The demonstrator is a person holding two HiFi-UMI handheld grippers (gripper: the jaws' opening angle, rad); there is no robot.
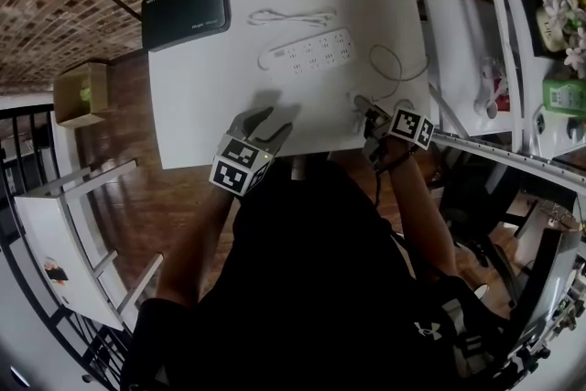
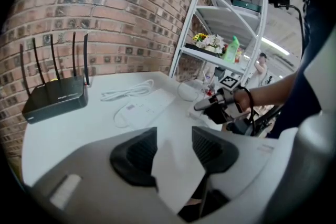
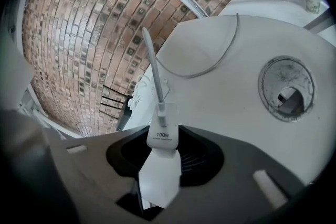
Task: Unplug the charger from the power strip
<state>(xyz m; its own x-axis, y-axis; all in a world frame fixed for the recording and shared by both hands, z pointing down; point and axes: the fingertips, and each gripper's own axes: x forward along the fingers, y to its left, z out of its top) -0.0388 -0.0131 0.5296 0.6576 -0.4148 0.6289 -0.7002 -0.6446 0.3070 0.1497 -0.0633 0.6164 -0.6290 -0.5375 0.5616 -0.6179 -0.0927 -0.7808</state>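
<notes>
White table [image 1: 192, 105], brick wall [image 2: 105, 8] behind: charger [image 3: 163, 139] already clear of power strip [image 1: 309, 51].
Right gripper [image 3: 167, 160] clamps it; left gripper [image 2: 173, 141] gapes empty. Next, likely: set down, release.

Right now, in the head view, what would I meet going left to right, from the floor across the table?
box → router → power strip → right gripper, shut on the charger

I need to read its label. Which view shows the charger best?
The right gripper view: the charger sits close in the right gripper, print legible. The head and left gripper views show it too small to make out.
</notes>
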